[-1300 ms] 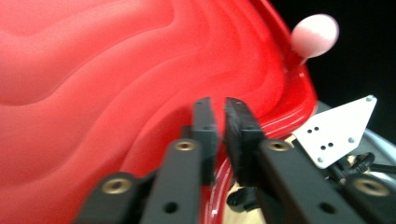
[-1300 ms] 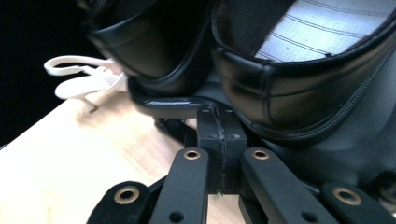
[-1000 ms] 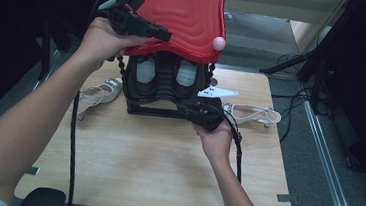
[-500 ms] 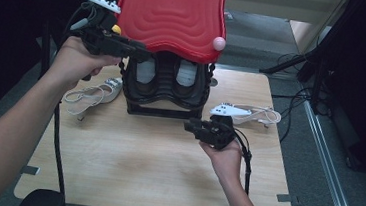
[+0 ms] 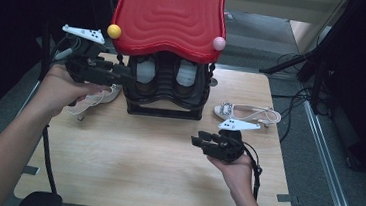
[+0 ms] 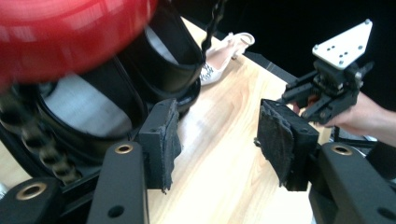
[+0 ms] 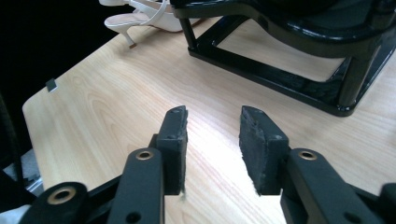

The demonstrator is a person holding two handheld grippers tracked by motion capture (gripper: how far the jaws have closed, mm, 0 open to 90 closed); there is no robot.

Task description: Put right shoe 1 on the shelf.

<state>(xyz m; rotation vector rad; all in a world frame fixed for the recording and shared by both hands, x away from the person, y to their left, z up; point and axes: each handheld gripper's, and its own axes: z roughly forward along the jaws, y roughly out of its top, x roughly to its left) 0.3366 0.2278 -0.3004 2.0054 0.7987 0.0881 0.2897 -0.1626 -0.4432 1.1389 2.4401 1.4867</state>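
Note:
A black shoe stand point(image 5: 167, 89) sits at the back of the wooden table point(image 5: 140, 164), its red wavy lid point(image 5: 171, 16) raised upright. A yellow ball point(image 5: 114, 30) and a pink ball point(image 5: 219, 43) mark the lid's lower corners. My left gripper point(image 5: 123, 72) hovers by the stand's left side, open, with nothing between its pads point(image 6: 163, 140). My right gripper point(image 5: 197, 140) is in front of the stand, low over the table and pointing left, also open and empty point(image 7: 212, 140). Both pairs of jaws have just been opening.
One white sandal point(image 5: 98, 98) lies left of the stand, under my left hand, and another white sandal point(image 5: 248, 112) lies to its right. Two pale inserts point(image 5: 146, 72) sit inside the stand. Dark stands and cables crowd the floor at the right.
My left gripper came off the lid's upper left edge and sank beside the stand. My right gripper left the stand's front base and drew back toward me. Both jaws widened.

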